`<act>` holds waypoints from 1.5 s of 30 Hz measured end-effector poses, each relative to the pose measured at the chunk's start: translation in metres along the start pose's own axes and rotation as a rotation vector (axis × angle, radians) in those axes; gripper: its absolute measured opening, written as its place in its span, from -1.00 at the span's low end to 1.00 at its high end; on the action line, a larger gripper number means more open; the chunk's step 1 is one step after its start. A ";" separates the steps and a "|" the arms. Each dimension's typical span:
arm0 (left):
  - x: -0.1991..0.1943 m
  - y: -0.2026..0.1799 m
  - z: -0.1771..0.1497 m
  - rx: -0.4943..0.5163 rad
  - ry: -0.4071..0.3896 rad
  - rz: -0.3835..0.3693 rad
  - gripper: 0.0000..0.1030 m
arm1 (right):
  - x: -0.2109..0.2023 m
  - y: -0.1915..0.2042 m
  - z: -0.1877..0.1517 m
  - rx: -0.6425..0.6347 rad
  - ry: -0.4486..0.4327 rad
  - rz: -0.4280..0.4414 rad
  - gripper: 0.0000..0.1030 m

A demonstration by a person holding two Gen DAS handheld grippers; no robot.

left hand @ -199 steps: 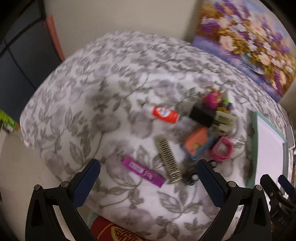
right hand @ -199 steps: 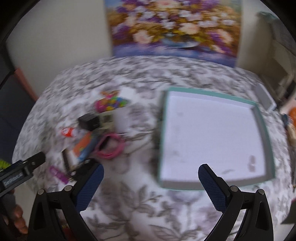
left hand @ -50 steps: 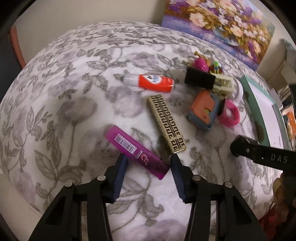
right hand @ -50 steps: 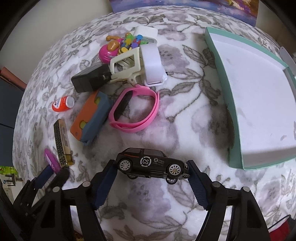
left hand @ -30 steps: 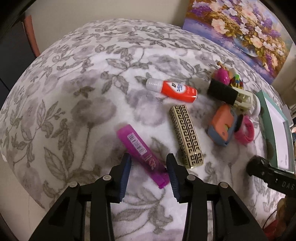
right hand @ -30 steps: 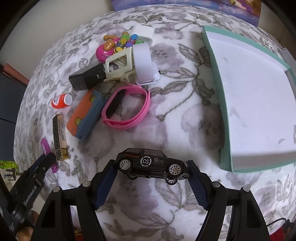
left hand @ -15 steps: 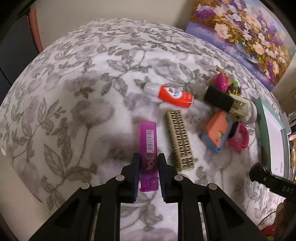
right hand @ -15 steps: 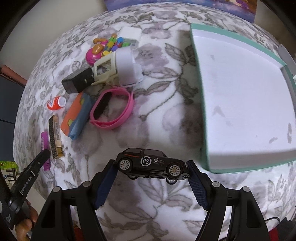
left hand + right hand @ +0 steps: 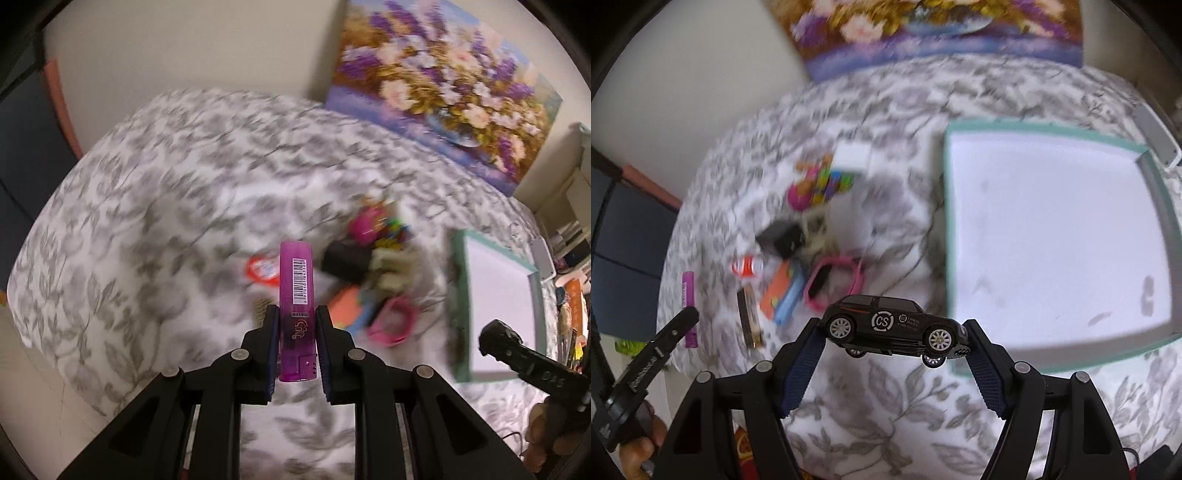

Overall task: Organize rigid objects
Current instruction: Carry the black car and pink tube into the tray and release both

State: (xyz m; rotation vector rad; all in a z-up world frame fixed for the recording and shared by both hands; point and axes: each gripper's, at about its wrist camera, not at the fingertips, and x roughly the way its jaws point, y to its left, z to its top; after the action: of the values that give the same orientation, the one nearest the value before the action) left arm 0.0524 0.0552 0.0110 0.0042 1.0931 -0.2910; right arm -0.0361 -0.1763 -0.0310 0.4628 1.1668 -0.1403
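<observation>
- The left gripper (image 9: 296,343) has its jaws narrowed onto the purple lighter (image 9: 296,295), held clear of the floral cloth (image 9: 147,206).
- The loose pile (red tube (image 9: 748,266), orange case (image 9: 779,291), pink band (image 9: 834,282)) is yet to be sorted.
- The right gripper (image 9: 892,347) clamps the black toy car (image 9: 892,326) with jaws wide.
- The teal tray (image 9: 947,221), on the right, looks empty, so I'd judge the sorting barely begun.

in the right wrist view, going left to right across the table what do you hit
purple lighter → gold harmonica → orange and blue toy → pink wristband → black toy car held in the right gripper → teal-rimmed tray
</observation>
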 end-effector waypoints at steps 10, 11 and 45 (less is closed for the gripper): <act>0.027 -0.123 0.021 0.112 0.102 -0.088 -0.62 | -0.024 -0.057 0.037 0.015 -0.135 -0.264 0.51; 0.030 -0.134 0.023 0.118 0.110 -0.094 -0.62 | -0.024 -0.064 0.038 0.032 -0.139 -0.269 0.51; 0.107 -0.251 0.007 0.193 0.202 -0.135 -0.61 | -0.016 -0.195 0.062 0.265 -0.122 -0.370 0.51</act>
State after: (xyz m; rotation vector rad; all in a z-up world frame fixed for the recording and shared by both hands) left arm 0.0452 -0.2124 -0.0443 0.1349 1.2642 -0.5260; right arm -0.0565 -0.3791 -0.0511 0.4601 1.1089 -0.6409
